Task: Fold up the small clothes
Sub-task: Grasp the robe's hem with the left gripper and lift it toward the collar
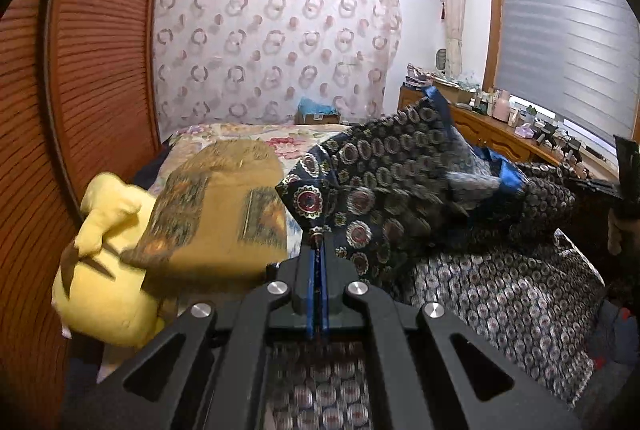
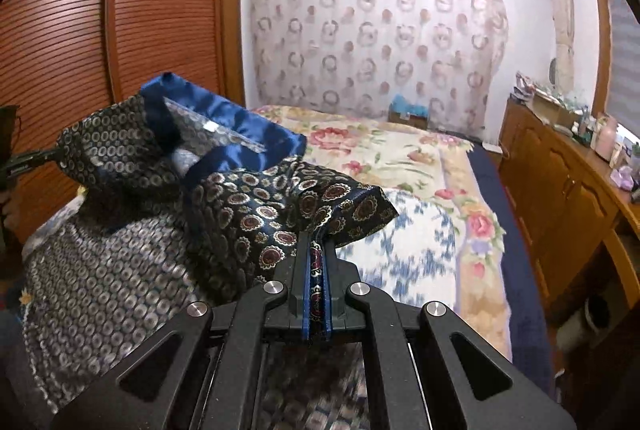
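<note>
A dark navy garment (image 1: 400, 189) with round medallion patterns and a shiny blue satin lining is held up in the air between both grippers, over a bed. My left gripper (image 1: 318, 242) is shut on one edge of the garment. My right gripper (image 2: 316, 250) is shut on another edge of the same garment (image 2: 248, 213); its blue collar (image 2: 240, 121) stands open at the upper left. The lower part of the garment hangs below both grippers, showing its paler reverse side. The other gripper shows faintly at each frame's edge.
A floral bedspread (image 2: 400, 165) covers the bed. A yellow plush toy (image 1: 108, 270) and a mustard cushion (image 1: 224, 209) lie at the left. A wooden louvred wardrobe (image 2: 80, 29) stands left, a cluttered wooden sideboard (image 2: 568, 181) right, a patterned curtain (image 1: 276, 41) behind.
</note>
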Tool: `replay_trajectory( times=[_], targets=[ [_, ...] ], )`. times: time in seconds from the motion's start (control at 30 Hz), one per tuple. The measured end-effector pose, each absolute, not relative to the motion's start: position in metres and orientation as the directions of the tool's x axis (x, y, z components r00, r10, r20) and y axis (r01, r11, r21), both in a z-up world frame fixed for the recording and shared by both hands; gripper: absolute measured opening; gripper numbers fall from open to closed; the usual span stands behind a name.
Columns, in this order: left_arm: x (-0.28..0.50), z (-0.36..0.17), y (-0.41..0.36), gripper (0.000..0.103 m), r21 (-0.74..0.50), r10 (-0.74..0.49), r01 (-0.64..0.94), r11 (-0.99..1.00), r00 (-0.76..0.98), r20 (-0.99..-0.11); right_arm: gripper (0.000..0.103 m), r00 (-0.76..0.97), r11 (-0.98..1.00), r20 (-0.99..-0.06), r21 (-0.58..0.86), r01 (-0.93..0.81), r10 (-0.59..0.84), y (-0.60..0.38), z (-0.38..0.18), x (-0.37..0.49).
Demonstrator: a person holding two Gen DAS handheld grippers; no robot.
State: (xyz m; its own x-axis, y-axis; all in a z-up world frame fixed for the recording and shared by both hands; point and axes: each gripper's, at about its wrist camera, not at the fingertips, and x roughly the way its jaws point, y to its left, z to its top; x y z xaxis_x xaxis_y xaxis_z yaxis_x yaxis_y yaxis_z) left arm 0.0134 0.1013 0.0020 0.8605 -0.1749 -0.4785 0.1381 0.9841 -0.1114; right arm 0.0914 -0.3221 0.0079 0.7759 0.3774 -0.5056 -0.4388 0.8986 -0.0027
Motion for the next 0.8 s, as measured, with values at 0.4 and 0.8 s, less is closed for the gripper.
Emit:
replay_trajectory(
  times=[0.4, 0.8],
  targets=[
    [-0.030, -0.053, 0.130, 0.000, -0.160, -0.139, 0.058, 0.985, 0.816, -0.561, 0.002, 0.725, 0.926, -0.588, 0.123, -0.357, 0.358, -0.360, -0.047, 0.032],
    [-0.051, -0.043, 0.128, 0.000, -0.145, -0.155, 0.085, 0.986, 0.797, -0.584, 0.002, 0.685, 0.921, -0.646, 0.077, -0.381, 0.337, -0.359, -0.049, 0.004]
  ],
)
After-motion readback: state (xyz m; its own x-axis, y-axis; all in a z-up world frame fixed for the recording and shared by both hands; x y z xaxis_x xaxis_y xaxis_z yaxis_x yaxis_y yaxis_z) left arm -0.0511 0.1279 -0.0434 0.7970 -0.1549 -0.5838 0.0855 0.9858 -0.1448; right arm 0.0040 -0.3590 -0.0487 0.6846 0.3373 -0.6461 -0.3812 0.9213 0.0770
